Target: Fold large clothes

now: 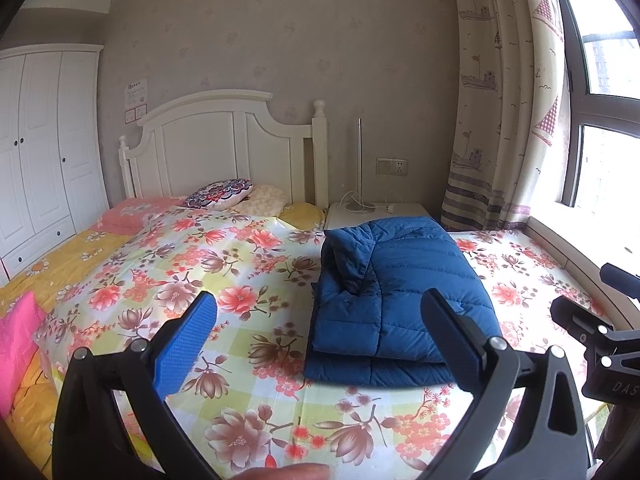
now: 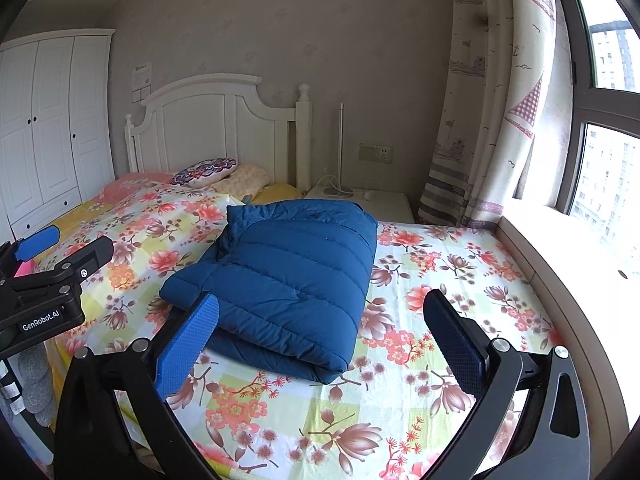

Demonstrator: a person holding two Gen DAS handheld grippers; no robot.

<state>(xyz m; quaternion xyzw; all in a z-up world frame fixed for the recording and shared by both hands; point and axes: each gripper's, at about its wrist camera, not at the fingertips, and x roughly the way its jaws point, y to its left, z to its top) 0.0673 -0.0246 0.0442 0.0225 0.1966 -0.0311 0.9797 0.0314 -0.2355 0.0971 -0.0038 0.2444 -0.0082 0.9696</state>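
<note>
A blue quilted down jacket (image 1: 400,296) lies folded into a thick rectangle on the floral bedsheet (image 1: 208,264); it also shows in the right wrist view (image 2: 288,280). My left gripper (image 1: 320,320) is open and empty, held above the bed in front of the jacket's near edge. My right gripper (image 2: 320,324) is open and empty, just short of the jacket's near fold. The left gripper shows at the left edge of the right wrist view (image 2: 64,248), and part of the right gripper shows at the right edge of the left wrist view (image 1: 600,312).
A white headboard (image 1: 224,148) and pillows (image 1: 220,194) stand at the far end. A white nightstand (image 1: 376,216) with a lamp base sits behind the jacket. A wardrobe (image 1: 44,152) is on the left; curtain (image 1: 508,120) and window sill on the right. A pink cloth (image 1: 16,344) lies at the left.
</note>
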